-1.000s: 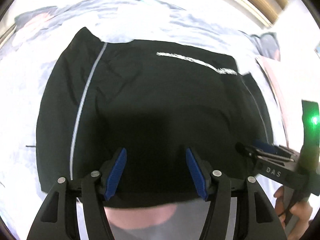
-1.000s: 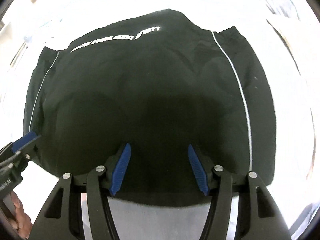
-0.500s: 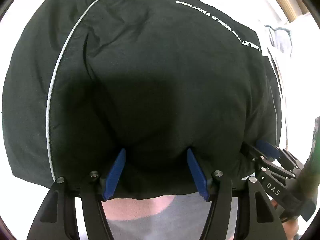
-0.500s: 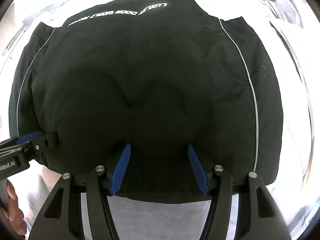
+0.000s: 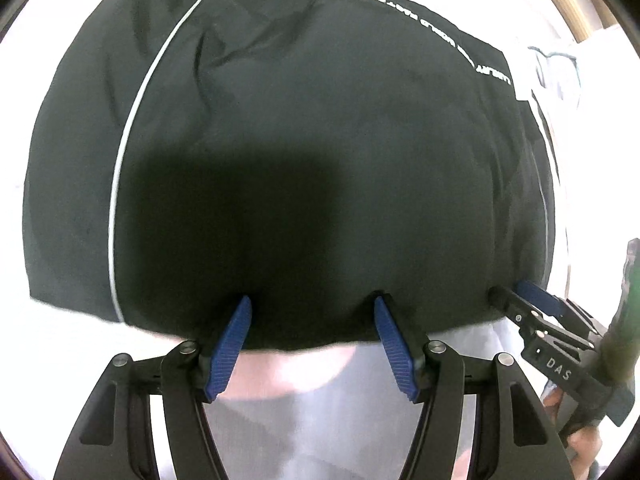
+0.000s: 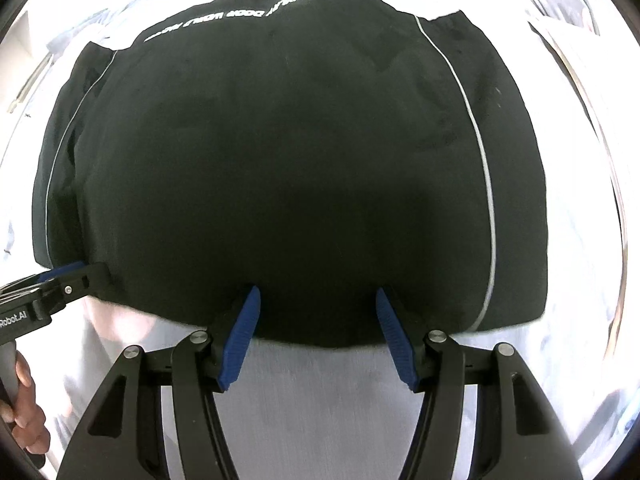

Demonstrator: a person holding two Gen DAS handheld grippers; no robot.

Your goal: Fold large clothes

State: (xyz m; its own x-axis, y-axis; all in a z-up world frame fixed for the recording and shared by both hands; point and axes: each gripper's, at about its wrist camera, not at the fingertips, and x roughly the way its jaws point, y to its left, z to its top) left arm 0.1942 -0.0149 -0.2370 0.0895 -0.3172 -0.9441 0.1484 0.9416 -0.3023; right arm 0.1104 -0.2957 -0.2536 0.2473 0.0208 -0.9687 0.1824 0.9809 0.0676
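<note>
Nearest the lenses, both pairs of tongs point steeply down at the near hem of the black garment (image 5: 304,152). The left tongs (image 5: 312,312) stand with their blue pads apart, tips sunk into the cloth just inside that hem, nothing pinched between them. The right tongs (image 6: 316,300) stand the same way, pads wide and pressing into the fabric's edge without clamping it.

The garment lies straight ahead of both, spread flat on the bed (image 6: 320,400), whose pale grey sheet shows below the hem in each view. From the left wrist view, the right tongs come in at the lower right corner of the cloth, so the two hands sit side by side along the same near edge, the left toward the left piping (image 5: 120,184) and the right toward the right piping (image 6: 486,184).

Further out, the cloth runs away from the hands to its far edge, where a line of white lettering (image 6: 228,14) crosses it. Its long axis seems to run side to side, across the line of the tongs, though the fisheye makes this uncertain. Neither hand looks clearly nearer; judging by that, the next fold would carry the near edge forward toward the lettering.
</note>
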